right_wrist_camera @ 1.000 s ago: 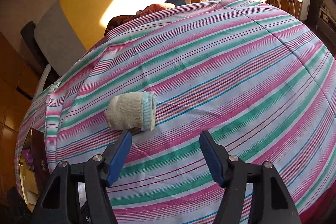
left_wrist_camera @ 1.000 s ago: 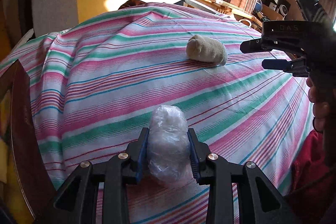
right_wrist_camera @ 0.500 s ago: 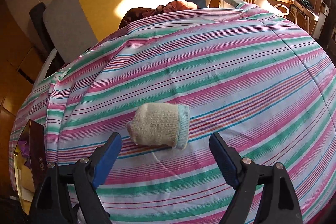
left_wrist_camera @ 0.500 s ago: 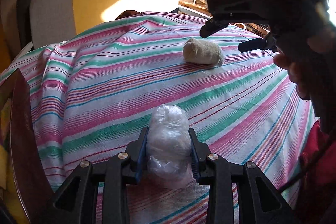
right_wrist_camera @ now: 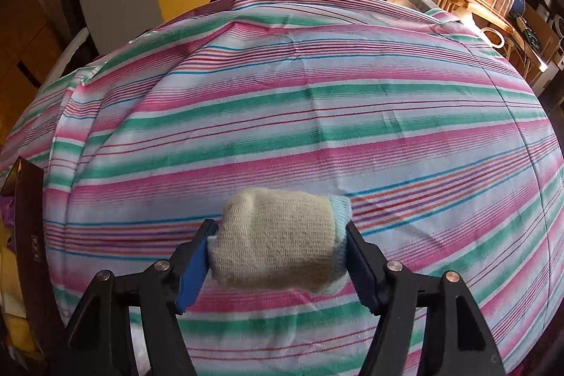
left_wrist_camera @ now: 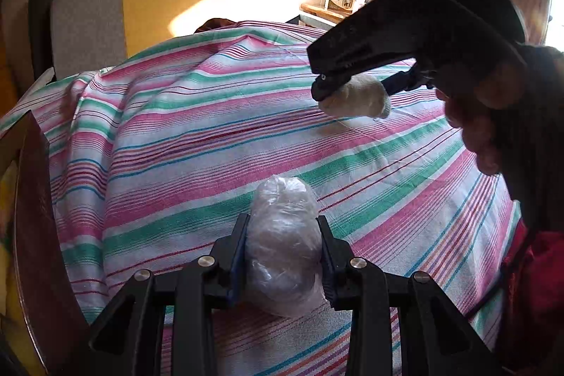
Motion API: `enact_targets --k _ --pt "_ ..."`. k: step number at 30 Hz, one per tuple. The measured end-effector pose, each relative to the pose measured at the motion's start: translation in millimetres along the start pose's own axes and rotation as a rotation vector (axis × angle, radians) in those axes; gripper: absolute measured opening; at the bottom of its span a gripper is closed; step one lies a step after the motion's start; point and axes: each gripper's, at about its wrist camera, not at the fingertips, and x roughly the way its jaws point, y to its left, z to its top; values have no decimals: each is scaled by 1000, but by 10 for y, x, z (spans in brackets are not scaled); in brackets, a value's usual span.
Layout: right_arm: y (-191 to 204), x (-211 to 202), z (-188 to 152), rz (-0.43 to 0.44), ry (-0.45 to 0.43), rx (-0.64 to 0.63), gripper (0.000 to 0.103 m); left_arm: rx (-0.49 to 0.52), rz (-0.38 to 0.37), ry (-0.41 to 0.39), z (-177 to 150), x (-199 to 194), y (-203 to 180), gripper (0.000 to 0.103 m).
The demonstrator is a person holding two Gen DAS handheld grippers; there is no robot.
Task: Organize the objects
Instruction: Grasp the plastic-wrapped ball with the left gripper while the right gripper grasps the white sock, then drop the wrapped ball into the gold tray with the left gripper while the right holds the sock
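The sock roll is being bracketed by the right gripper: its fingers are spread to either side of the roll, the pads touching or just beside its two ends. Whether they are already pressing cannot be told; no dent is showing in the knit. The roll is lying on the striped cloth, seemingly not lifted.

The plastic wad is being pinched between the fingers of the left gripper, low over the cloth near the front edge. Contact between wad and cloth cannot be told.

Judgement on the step in hand, closing on the roll:
- The grip is being taken end-to-end, along the long axis. A soft roll is likely to compress and bulge this way, so the closing should be done slowly and fully.
- The pads should be kept level with the roll's middle height, so that cloth is not being caught beneath them.
- The lift should be made straight up, once the knit is visibly being squeezed.
- The box at the left edge is probably the destination; its contents are barely being seen.
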Motion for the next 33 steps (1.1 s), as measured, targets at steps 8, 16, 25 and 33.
enact_targets --k 8,16,25,33 --pt "-64 -123 -641 12 17 -17 70 -7 32 24 11 -91 17 35" --pt "-59 -111 -650 20 5 -40 70 -59 76 -61 66 -830 126 35" --pt "-28 -22 -682 5 18 -70 72 -116 210 -126 -24 -1448 499 35" --pt "-12 -2 -708 -12 9 -88 73 -202 293 -142 -216 -1749 920 35"
